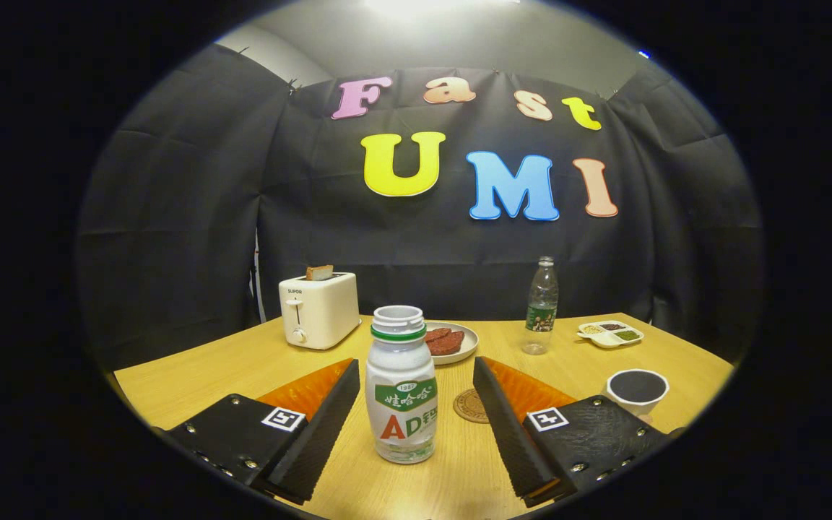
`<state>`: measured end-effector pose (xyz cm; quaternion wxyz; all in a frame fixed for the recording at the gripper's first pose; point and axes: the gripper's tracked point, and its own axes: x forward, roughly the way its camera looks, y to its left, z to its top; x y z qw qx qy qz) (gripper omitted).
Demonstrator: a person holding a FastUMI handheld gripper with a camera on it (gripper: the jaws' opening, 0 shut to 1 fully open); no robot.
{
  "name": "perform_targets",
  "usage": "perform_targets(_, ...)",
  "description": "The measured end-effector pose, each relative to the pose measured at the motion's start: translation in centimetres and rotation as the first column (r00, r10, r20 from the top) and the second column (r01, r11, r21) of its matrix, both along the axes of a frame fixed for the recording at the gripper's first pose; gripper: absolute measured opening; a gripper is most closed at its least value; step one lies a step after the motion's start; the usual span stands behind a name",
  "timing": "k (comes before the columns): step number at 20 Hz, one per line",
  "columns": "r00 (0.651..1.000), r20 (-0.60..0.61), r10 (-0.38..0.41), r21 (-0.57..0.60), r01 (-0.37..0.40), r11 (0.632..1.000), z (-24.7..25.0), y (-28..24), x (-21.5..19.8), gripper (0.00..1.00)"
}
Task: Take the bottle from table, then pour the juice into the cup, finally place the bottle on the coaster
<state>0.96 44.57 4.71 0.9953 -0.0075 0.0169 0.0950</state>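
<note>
A white juice bottle (401, 390) with a green neck band and no cap stands upright on the wooden table (206, 368), between my two fingers. My gripper (416, 372) is open, and a gap shows between each finger and the bottle. A round brown coaster (469, 406) lies just behind the bottle to its right, partly hidden by my right finger (506, 422). A white cup (636, 390) with a dark inside stands beyond the right finger, near the table's right edge.
A white toaster (318, 309) with a slice of bread stands at the back left. A plate (463, 345) with dark red pieces lies behind the bottle. A clear water bottle (542, 306) and a small divided white dish (611, 334) stand at the back right.
</note>
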Motion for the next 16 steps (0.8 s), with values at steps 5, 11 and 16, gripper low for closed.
perform_targets(5, 0.999, -0.033, 0.011, -0.006, -0.012, 1.0, -2.0, 1.1, 2.2, 0.96)
perform_targets(11, 0.996, -0.079, 0.031, 0.021, -0.029, 0.999, -4.1, 2.0, 3.6, 0.92)
perform_targets(16, 0.996, -0.079, 0.033, 0.059, -0.028, 0.998, -4.2, 2.0, 4.0, 0.72)
